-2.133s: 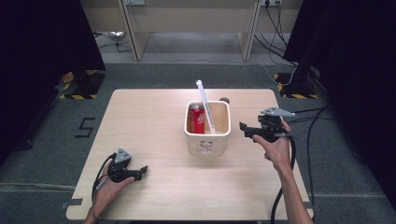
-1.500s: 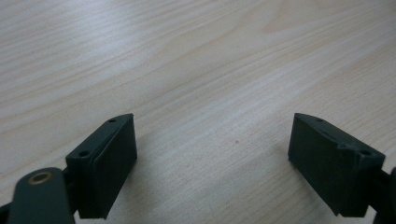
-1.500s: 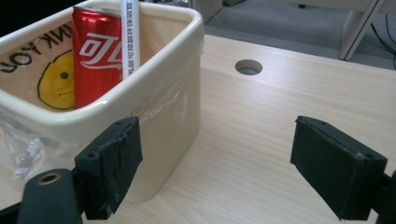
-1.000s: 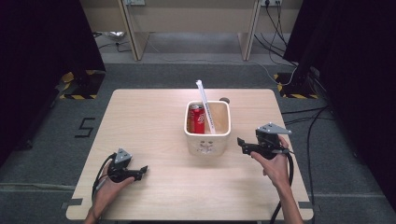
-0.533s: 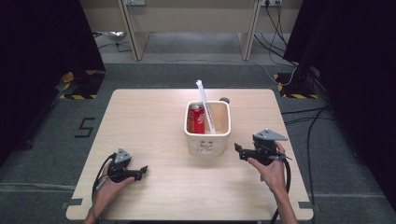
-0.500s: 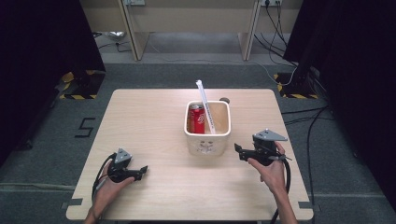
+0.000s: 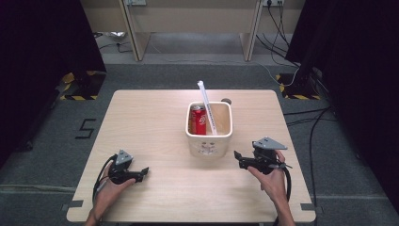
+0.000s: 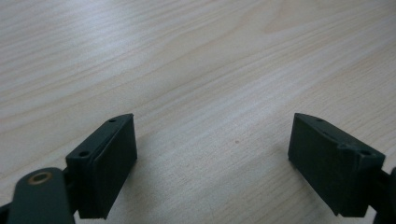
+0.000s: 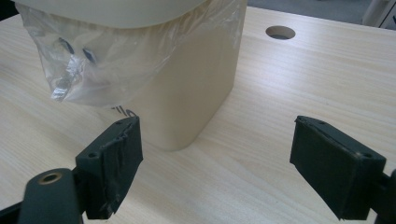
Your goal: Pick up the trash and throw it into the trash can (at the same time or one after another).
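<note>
I have the right gripper low over the pale wooden table, just beside the near right corner of the cream square plastic bin; its jaws stand wide apart and hold nothing; in the right gripper view the bin's corner sits just ahead of them, with the clear plastic liner folded over the rim and hanging loose down the wall. The bin stands near the middle of the table, holding a red drink can upright and a long white stick-like piece leaning out over the back rim; the left gripper rests on bare wood at the near left, released and empty, well apart from the bin. I judge the step is getting a hold on the liner; I'd bring one jaw in under the loose fold, close on film alone, not the wall; pull slowly, or the can could tip.
</note>
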`<state>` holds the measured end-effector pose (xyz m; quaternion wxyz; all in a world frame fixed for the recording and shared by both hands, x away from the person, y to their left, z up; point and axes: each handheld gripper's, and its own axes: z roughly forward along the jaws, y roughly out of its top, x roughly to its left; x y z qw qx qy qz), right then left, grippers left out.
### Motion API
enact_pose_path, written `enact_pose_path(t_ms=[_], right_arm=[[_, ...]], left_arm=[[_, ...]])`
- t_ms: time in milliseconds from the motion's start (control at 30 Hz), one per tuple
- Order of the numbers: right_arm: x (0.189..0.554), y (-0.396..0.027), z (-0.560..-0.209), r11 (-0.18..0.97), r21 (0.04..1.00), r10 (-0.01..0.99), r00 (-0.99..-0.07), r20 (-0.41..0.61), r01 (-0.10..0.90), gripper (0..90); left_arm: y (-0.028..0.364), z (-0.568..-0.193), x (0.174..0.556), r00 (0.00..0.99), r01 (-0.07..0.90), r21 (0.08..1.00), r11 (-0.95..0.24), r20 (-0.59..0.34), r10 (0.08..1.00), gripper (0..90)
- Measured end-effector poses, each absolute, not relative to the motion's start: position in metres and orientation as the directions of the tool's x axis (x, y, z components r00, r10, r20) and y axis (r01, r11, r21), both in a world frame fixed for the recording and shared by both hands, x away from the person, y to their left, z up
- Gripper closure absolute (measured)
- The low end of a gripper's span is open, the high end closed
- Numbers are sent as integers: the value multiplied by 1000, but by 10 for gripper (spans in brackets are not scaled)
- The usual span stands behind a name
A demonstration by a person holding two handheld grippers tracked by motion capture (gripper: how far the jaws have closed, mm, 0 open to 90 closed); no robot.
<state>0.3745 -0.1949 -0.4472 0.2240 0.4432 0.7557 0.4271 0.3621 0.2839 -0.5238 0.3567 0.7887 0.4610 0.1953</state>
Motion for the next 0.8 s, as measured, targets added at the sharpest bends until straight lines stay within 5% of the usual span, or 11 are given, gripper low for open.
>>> enact_pose_path(t_ms=[800], right_arm=[[360,-182,-473,312,809,831,-556,21,498,169]], left_arm=[[284,-524,362,499,588,743,-321,-21,866,146]])
